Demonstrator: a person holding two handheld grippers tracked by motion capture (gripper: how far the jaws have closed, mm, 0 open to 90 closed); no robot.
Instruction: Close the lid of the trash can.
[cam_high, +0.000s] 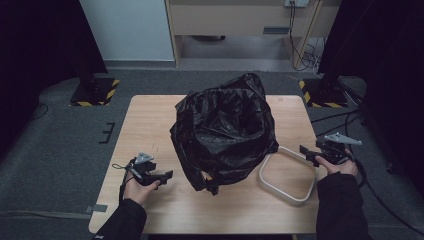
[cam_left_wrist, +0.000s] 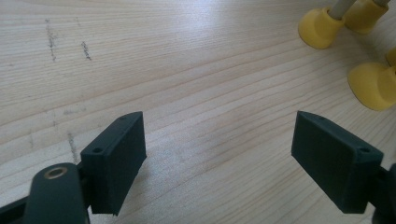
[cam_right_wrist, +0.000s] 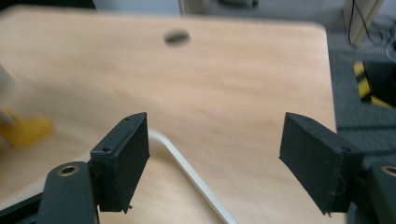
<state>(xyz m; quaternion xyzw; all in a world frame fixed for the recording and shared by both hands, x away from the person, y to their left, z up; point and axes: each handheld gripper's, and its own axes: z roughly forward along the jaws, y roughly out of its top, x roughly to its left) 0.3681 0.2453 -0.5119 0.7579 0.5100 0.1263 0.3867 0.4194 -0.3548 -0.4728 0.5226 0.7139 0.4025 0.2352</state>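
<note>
Right now my left tongs (cam_high: 167, 174) sit low over the near left part of the bench (cam_high: 150, 120), jaws spread with only bare wood between them. In the left gripper view the same tongs (cam_left_wrist: 219, 140) gape over the grain, and yellow feet (cam_left_wrist: 373, 84) on pale legs stand at the upper right, close ahead.

My right tongs (cam_high: 306, 152) hang at the bench's right edge, just beside the far right corner of the white frame (cam_high: 265, 172), which lies flat on the near right of the bench. In the right gripper view the tongs (cam_right_wrist: 215, 140) stand wide apart, pinching nothing; the frame's rounded corner (cam_right_wrist: 187, 163) runs on the bench below and between them, not touched by either pad. That view is blurred. A dark hole (cam_right_wrist: 177, 37) marks the bench farther off, and a yellow foot (cam_right_wrist: 28, 130) shows at the left.

Between my two hands a black bag (cam_high: 225, 130) is draped over something bulky mid-bench, its mouth open upward. The frame touches or nearly touches the bag's right side; I cannot tell which.
</note>
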